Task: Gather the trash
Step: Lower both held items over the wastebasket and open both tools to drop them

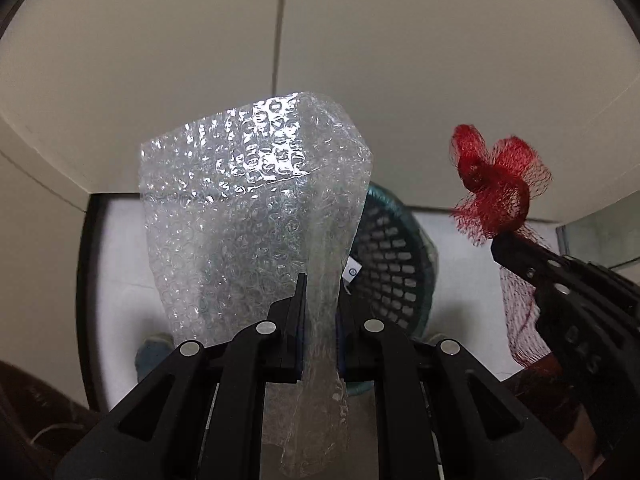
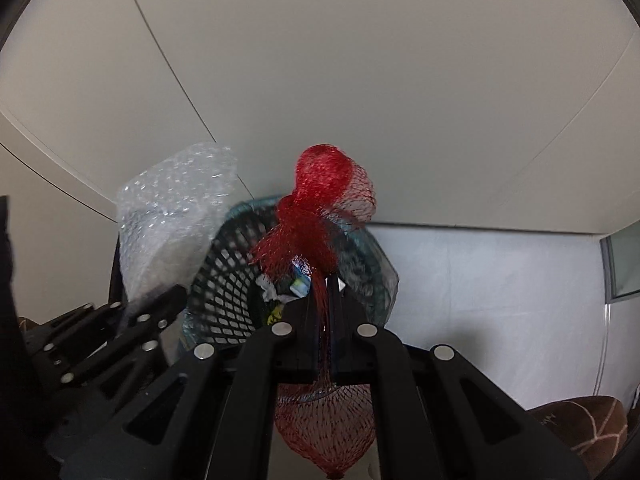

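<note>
Left gripper (image 1: 318, 300): jaws pinched on a sheet of bubble wrap (image 1: 248, 216), which stands up ahead of the fingers.
Right gripper (image 2: 324, 292): jaws clamped on a red mesh net (image 2: 320, 208), bunched above, sagging below.
Basket (image 2: 228, 280): black lattice with a teal rim, just beyond both grippers, scraps inside.
Wall (image 2: 360, 80): pale panels behind.

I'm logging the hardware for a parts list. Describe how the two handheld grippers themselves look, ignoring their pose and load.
Both the left gripper and the right gripper are matte black, angular two-finger units. Each has paired linkage bars with cut-out slots, joined by round silver pivot pins. The flat fingers carry thin blue pads on their inner faces. Seen side-on, the right gripper's bars show small round holes and embossed digits. No cables or sleeves are visible.
</note>
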Demonstrator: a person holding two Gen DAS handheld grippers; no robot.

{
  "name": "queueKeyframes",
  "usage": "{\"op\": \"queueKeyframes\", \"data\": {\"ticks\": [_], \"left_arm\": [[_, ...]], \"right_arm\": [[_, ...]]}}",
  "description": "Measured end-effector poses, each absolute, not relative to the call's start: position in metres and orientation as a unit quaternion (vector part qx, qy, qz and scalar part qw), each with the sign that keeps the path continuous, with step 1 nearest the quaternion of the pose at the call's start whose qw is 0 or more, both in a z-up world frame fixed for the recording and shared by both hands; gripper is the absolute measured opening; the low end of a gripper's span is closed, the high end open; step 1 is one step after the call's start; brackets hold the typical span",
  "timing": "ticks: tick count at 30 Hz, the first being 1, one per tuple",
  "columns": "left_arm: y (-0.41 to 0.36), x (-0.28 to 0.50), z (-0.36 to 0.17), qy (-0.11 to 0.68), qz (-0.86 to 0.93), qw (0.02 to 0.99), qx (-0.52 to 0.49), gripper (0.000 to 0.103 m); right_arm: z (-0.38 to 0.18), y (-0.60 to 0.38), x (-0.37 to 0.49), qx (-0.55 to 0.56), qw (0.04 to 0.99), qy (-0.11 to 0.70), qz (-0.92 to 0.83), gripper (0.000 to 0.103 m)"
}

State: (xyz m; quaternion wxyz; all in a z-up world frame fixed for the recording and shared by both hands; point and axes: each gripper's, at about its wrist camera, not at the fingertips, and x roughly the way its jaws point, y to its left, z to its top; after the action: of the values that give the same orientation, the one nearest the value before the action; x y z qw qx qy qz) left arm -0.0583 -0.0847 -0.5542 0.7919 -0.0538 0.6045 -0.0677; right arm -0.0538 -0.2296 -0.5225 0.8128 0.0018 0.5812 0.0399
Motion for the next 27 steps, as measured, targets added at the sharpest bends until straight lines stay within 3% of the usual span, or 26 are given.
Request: {"op": "queueKeyframes", "data": {"ticks": [6, 13, 17, 20, 22, 27], "left_arm": [[-0.086, -0.046, -0.598, 0.636, -0.074, 0.766, -0.053, 0.011], [-0.091, -0.041, -0.586, 0.632, -0.084, 0.768, -0.059, 0.019], [-0.091, -0.044, -0.579, 0.629, -0.088, 0.77, -0.064, 0.043], [-0.091, -0.046, -0.573, 0.624, -0.086, 0.774, -0.059, 0.055], [-0.092, -0.046, -0.577, 0.624, -0.084, 0.775, -0.063, 0.058], [-0.082, -0.045, -0.565, 0.615, -0.065, 0.783, -0.065, 0.079]], "right_arm": [[-0.546, -0.244, -0.04, 0.007, 0.794, 0.607, 0.031, 0.002], [-0.553, -0.242, -0.044, 0.008, 0.783, 0.621, 0.035, 0.002], [-0.553, -0.244, -0.049, 0.007, 0.785, 0.619, 0.035, 0.002], [-0.554, -0.247, -0.047, 0.017, 0.785, 0.619, 0.028, 0.002], [-0.554, -0.25, -0.046, 0.024, 0.785, 0.619, 0.023, 0.002], [-0.56, -0.252, -0.044, 0.044, 0.781, 0.623, 0.03, 0.002]]}}
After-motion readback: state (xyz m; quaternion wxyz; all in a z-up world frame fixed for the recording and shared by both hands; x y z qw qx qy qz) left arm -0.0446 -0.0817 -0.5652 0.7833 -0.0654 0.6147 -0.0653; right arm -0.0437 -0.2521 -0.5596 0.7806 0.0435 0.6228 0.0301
